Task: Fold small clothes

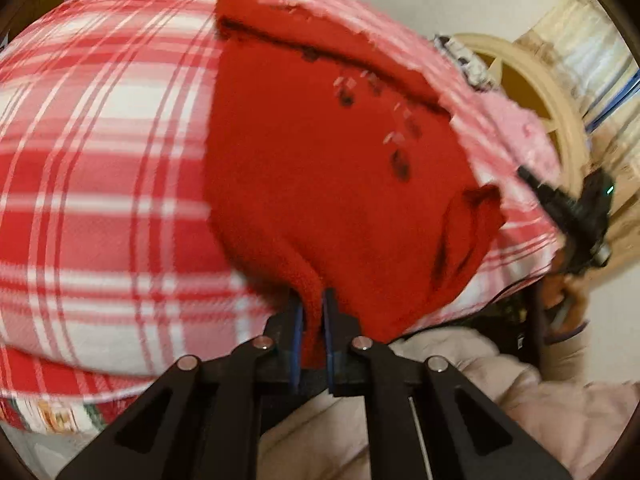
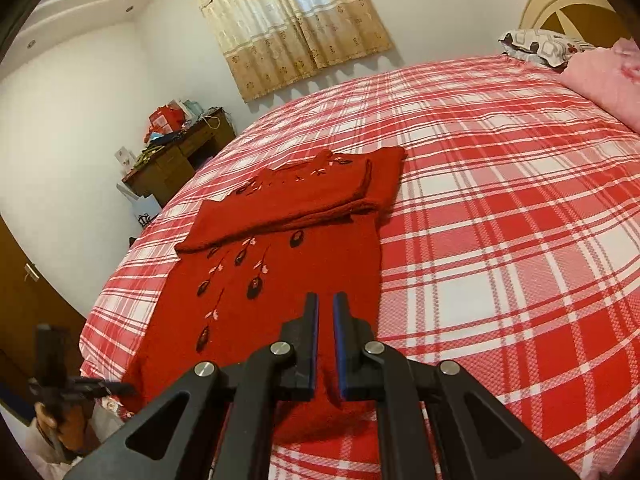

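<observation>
A small red knitted sweater [image 2: 280, 248] with dark embroidered flowers lies on the bed, its sleeves folded across the chest. In the left wrist view the sweater [image 1: 320, 160] fills the middle. My left gripper [image 1: 313, 300] is shut on its bottom hem corner, pinched between the blue pads and lifted a little. My right gripper [image 2: 326, 304] is shut on the other part of the hem near the bed's front edge. The right gripper [image 1: 576, 216] shows at the right of the left wrist view. The left gripper [image 2: 72, 388] shows at the lower left of the right wrist view.
The bed has a red and white plaid sheet [image 2: 500, 220]. A pink blanket [image 2: 608, 76] and a patterned pillow [image 2: 540, 46] lie by the headboard [image 2: 560, 8]. A cluttered wooden desk [image 2: 176, 152] stands beyond the bed under curtains [image 2: 296, 20].
</observation>
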{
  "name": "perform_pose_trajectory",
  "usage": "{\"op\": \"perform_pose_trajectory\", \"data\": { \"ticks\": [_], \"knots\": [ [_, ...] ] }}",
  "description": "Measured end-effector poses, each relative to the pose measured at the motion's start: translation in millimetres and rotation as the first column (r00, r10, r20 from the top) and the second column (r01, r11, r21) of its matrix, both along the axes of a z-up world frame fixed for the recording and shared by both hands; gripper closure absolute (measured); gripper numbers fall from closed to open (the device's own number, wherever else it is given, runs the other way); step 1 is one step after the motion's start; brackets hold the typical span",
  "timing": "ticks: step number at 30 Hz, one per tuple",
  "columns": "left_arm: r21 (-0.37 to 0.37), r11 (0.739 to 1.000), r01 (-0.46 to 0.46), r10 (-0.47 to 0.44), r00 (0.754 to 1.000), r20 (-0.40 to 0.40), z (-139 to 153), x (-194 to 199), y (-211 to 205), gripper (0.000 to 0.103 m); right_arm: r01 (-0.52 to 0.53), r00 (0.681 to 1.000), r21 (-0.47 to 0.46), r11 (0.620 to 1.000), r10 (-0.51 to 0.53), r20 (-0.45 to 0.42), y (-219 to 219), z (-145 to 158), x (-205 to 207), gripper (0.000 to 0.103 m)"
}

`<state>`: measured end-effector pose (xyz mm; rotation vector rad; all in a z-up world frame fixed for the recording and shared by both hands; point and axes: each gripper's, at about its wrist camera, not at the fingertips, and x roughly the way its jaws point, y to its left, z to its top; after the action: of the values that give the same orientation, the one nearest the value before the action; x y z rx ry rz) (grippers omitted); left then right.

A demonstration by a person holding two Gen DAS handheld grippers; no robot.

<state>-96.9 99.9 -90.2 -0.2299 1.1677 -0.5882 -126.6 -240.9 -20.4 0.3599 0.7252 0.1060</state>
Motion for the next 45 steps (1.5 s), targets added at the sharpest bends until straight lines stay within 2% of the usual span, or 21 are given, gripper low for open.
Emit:
{"op": "perform_pose_trajectory", "data": {
  "ticks": [4, 7, 11, 13, 16, 17, 18, 19, 20, 21, 23, 25, 27, 29, 30, 36, 39, 43, 44, 45],
  "knots": [
    [-0.059, 0.998, -0.024, 0.026, 0.999, 0.041, 24.1, 35.6, -7.0, 0.094, 0.01, 1.0, 0.02, 1.0, -0.01, -0.021, -2.6, -7.6, 2.2, 0.085],
    [-0.058, 0.997, -0.044, 0.049, 0.995, 0.088, 34.1, 66.2, -15.3, 0.094, 0.022, 0.999, 0.022, 1.0, -0.021, -0.024, -3.5, -9.8, 3.8, 0.081],
    [-0.006, 0.994, -0.112, 0.111, 0.985, 0.135, 37.0, 109.9, -23.1, 0.097, 0.029, 0.999, 0.013, 1.0, -0.028, -0.04, -5.9, -10.3, 7.1, 0.081],
    [0.042, 0.989, -0.141, 0.133, 0.979, 0.156, 33.7, 125.1, -23.2, 0.097, 0.028, 0.999, -0.008, 1.0, -0.029, -0.046, -6.2, -9.0, 7.4, 0.079],
    [0.139, 0.98, -0.144, 0.117, 0.975, 0.188, 30.7, 139.0, -16.4, 0.097, 0.032, 0.999, -0.018, 0.999, -0.033, -0.042, -7.7, -6.8, 6.0, 0.065],
    [0.155, 0.979, -0.13, 0.097, 0.974, 0.204, 32.5, 137.8, -14.4, 0.095, 0.032, 0.999, -0.016, 0.999, -0.033, -0.034, -7.5, -6.0, 5.0, 0.055],
    [0.163, 0.981, -0.104, 0.067, 0.973, 0.22, 35.3, 133.6, -11.7, 0.087, 0.03, 0.999, -0.013, 0.999, -0.03, -0.024, -7.1, -5.1, 4.0, 0.048],
    [0.174, 0.981, -0.081, 0.039, 0.971, 0.234, 38.0, 126.6, -6.9, 0.081, 0.024, 1.0, -0.013, 1.0, -0.025, -0.015, -6.1, -4.6, 3.7, 0.046],
    [0.198, 0.978, -0.06, 0.006, 0.966, 0.259, 40.9, 119.2, -3.6, 0.064, 0.018, 1.0, -0.013, 1.0, -0.018, -0.013, -4.8, -4.8, 4.7, 0.046],
    [0.229, 0.972, -0.048, -0.021, 0.957, 0.29, 43.9, 113.5, -0.6, 0.046, 0.014, 1.0, -0.012, 1.0, -0.014, -0.018, -3.8, -5.7, 7.0, 0.046],
    [0.331, 0.942, -0.044, -0.089, 0.922, 0.377, 50.8, 91.0, 10.9, 0.032, 0.006, 1.0, -0.001, 1.0, -0.006, -0.025, -2.3, -7.8, 10.2, 0.046],
    [0.406, 0.914, -0.032, -0.146, 0.905, 0.401, 50.6, 75.5, 22.2, 0.031, -0.014, 0.999, 0.015, 1.0, 0.014, -0.03, 1.3, -9.3, 13.2, 0.046],
    [0.431, 0.902, -0.003, -0.171, 0.915, 0.366, 45.9, 64.8, 33.5, 0.031, -0.042, 0.999, 0.013, 0.999, 0.042, -0.029, 6.9, -9.3, 13.5, 0.046],
    [0.38, 0.924, 0.041, -0.16, 0.944, 0.289, 36.6, 52.6, 42.8, 0.031, -0.082, 0.996, -0.002, 0.997, 0.082, -0.025, 15.2, -8.4, 12.0, 0.046],
    [0.331, 0.941, 0.071, -0.156, 0.959, 0.238, 28.9, 43.1, 46.5, 0.031, -0.116, 0.993, -0.014, 0.993, 0.116, -0.029, 21.2, -9.0, 10.8, 0.046],
    [0.165, 0.979, 0.123, -0.142, 0.984, 0.106, -14.2, 5.6, 25.8, 0.031, -0.271, 0.957, -0.098, 0.958, 0.257, -0.132, 44.9, -25.4, 12.4, 0.046],
    [0.153, 0.981, 0.122, -0.142, 0.981, 0.13, -15.6, -2.1, 12.1, 0.029, -0.329, 0.938, -0.136, 0.935, 0.307, -0.16, 52.6, -30.9, 10.7, 0.046],
    [0.014, 0.992, 0.122, -0.122, 0.991, 0.055, -14.0, 5.9, 5.8, 0.029, -0.334, 0.934, -0.199, 0.921, 0.296, -0.198, 55.8, -41.9, 18.9, 0.046],
    [0.024, 0.993, 0.113, -0.115, 0.992, 0.052, -15.8, 7.0, 3.8, 0.032, -0.34, 0.931, -0.186, 0.922, 0.302, -0.205, 54.9, -45.6, 20.9, 0.046],
    [0.043, 0.993, 0.105, -0.108, 0.992, 0.058, -17.4, 7.0, 1.8, 0.04, -0.354, 0.925, -0.181, 0.917, 0.314, -0.215, 56.7, -50.0, 21.9, 0.051]
  ]
}}
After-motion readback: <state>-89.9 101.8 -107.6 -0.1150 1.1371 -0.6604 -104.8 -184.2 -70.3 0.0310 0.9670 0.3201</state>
